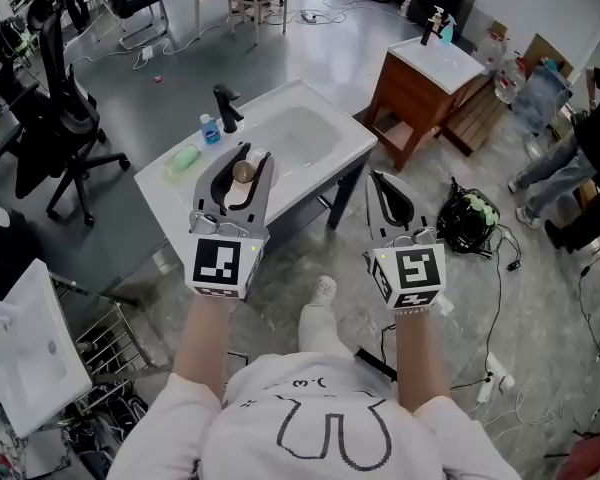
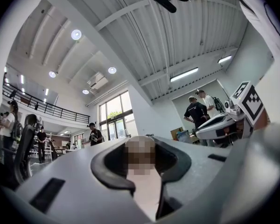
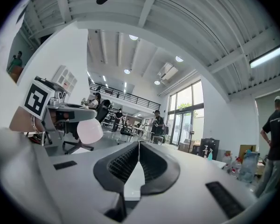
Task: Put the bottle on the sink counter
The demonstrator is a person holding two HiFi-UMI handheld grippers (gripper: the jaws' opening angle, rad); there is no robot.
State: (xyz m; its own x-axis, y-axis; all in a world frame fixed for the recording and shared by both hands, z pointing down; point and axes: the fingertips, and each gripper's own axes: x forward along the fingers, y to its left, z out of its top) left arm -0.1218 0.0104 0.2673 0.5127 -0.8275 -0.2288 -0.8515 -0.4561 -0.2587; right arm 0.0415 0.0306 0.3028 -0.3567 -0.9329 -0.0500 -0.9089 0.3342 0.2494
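The white sink surface with its black tap fills the upper middle of the head view. Just below it, left of centre, the left tongs are clamped on a pale bottle with a brownish cap, held up off the surface. The right tongs, right of centre, are pressed together with nothing between them.
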